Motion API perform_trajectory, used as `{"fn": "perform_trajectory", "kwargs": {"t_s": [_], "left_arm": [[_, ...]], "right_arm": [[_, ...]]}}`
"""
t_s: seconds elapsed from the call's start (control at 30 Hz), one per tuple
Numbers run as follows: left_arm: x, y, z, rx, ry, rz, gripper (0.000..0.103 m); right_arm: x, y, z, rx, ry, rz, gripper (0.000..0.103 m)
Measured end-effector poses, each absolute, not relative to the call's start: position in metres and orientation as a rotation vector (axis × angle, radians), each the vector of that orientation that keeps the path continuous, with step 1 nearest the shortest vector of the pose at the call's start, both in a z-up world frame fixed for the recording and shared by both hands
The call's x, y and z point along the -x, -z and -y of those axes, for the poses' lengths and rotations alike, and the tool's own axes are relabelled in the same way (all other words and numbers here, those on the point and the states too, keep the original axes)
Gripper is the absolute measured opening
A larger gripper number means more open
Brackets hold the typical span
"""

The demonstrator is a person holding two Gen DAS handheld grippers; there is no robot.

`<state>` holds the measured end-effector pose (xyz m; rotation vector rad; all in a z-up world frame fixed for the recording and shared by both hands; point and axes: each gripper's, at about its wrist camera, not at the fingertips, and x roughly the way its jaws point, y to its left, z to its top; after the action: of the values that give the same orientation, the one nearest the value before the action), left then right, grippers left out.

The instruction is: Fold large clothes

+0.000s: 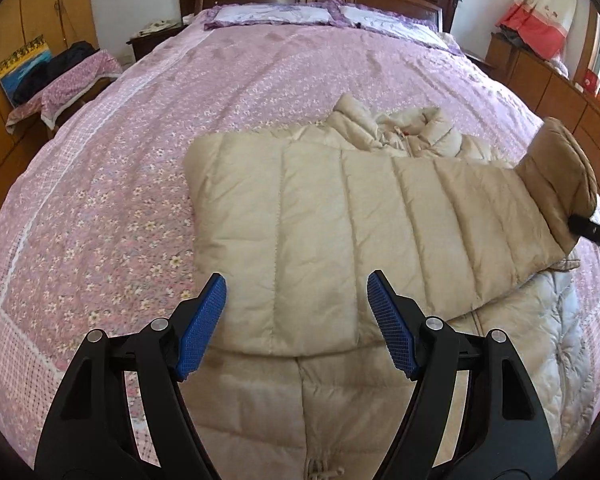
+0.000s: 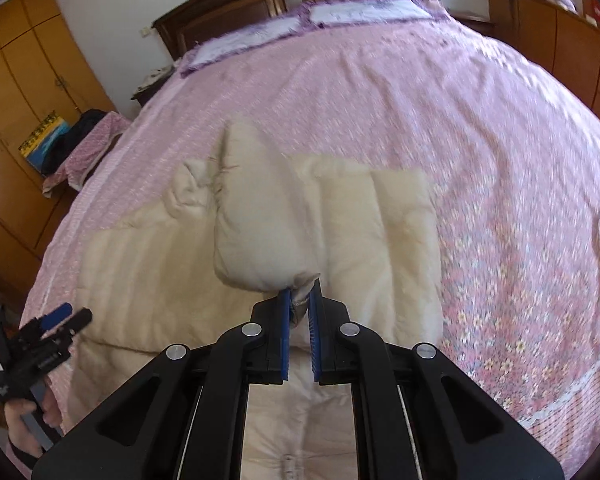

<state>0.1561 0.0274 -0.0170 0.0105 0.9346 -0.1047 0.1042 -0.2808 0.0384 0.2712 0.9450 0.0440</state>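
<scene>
The bed [image 1: 100,184], under its pink flowered cover, carries everything, and I place the rest against the beige down jacket [image 1: 300,220] spread across the cover's near half, collar [image 1: 404,128] toward the headboard. One sleeve [image 1: 440,208] is already laid across the jacket's chest. My right gripper [image 2: 299,306] hangs above the jacket's middle, blue pads pressed together on the cuff [image 2: 300,300] of the sleeve, the puffy fabric bunching just beyond my tips. My left gripper [image 1: 296,320] hovers over the jacket's lower front, jaws spread wide and holding nothing. The risk I see: the pinch is only on the cuff's thin edge, and the slick padded shell could slide out, letting the sleeve flop crooked. With my left not pinning the body, a pull on the sleeve might also drag the whole jacket and undo the fold.
</scene>
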Motion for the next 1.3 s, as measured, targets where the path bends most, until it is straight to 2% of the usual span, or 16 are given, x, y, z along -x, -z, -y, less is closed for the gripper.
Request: {"fn": "perform_trajectory", "kwargs": {"t_s": [0.2,0.3,0.4,0.5,0.7,0.8,0.87,0.9,0.93,0.97,1.03,1.3], "left_arm": [[-0.16,0.026,-0.023,-0.025,0.087,-0.948,0.073],[-0.159,0.025,-0.022,-0.034,0.085,-0.945,0.073],[-0.158,0.022,-0.022,-0.04,0.086,-0.938,0.073],[-0.157,0.018,-0.024,-0.04,0.083,-0.93,0.073],[-0.153,0.005,-0.03,-0.027,0.1,-0.898,0.073],[-0.153,0.0,-0.032,-0.022,0.117,-0.871,0.073],[-0.156,-0.001,-0.032,-0.022,0.132,-0.859,0.073],[-0.159,0.0,-0.031,-0.019,0.147,-0.853,0.07],[-0.162,0.002,-0.03,-0.016,0.156,-0.852,0.061],[-0.167,0.005,-0.03,-0.013,0.155,-0.859,0.055],[-0.182,0.014,-0.031,-0.008,0.132,-0.885,0.051],[-0.216,0.048,-0.027,-0.01,0.082,-0.94,0.046]], "right_arm": [[-0.102,-0.013,0.295,-0.325,-0.019,-0.978,0.011],[-0.095,-0.013,0.297,-0.316,-0.016,-0.972,0.029],[-0.086,-0.017,0.3,-0.294,-0.017,-0.96,0.035],[-0.082,-0.022,0.308,-0.293,-0.001,-0.939,0.059],[-0.085,-0.031,0.333,-0.363,0.076,-0.9,0.067],[-0.097,-0.029,0.34,-0.407,0.083,-0.906,0.066],[-0.106,-0.024,0.337,-0.411,0.062,-0.931,0.041],[-0.106,-0.022,0.336,-0.41,0.058,-0.943,0.023],[-0.106,-0.021,0.336,-0.424,0.07,-0.948,0.015],[-0.104,-0.022,0.337,-0.448,0.075,-0.941,0.014],[-0.097,-0.026,0.341,-0.451,0.116,-0.917,0.012],[-0.095,0.001,0.349,-0.42,0.155,-0.965,0.013]]}}
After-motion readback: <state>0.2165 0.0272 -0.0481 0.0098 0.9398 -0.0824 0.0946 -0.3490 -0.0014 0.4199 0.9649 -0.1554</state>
